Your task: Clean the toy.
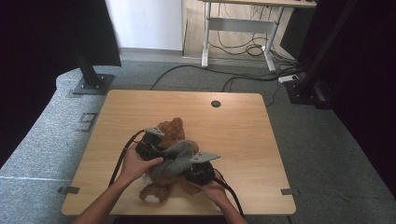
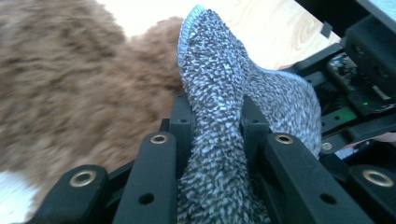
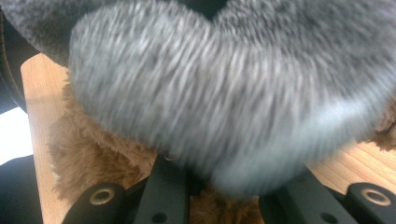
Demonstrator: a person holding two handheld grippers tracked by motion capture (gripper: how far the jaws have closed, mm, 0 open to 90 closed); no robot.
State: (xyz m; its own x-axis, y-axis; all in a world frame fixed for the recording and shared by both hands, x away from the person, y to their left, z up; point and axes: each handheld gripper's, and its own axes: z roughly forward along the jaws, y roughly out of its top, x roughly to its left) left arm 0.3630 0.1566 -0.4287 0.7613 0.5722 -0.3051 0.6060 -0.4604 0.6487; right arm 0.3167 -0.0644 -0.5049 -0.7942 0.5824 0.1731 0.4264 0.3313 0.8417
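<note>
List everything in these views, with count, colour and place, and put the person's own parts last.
teddy bear: one, brown, lying near the front middle of the table, under the grey garment.
grey garment: one, fuzzy grey knit, draped over the bear and stretched between both tools.
table: one, light wood, centre of the high view, with a dark round hole near its far edge.
desk: one, white-legged, beyond the table, cables on the floor beneath.
black stands: two, on the floor at the far left and far right.
left tool: one, black, shut on the grey garment.
right tool: one, black, at the garment's other end.
hands: two, each holding a tool.
</note>
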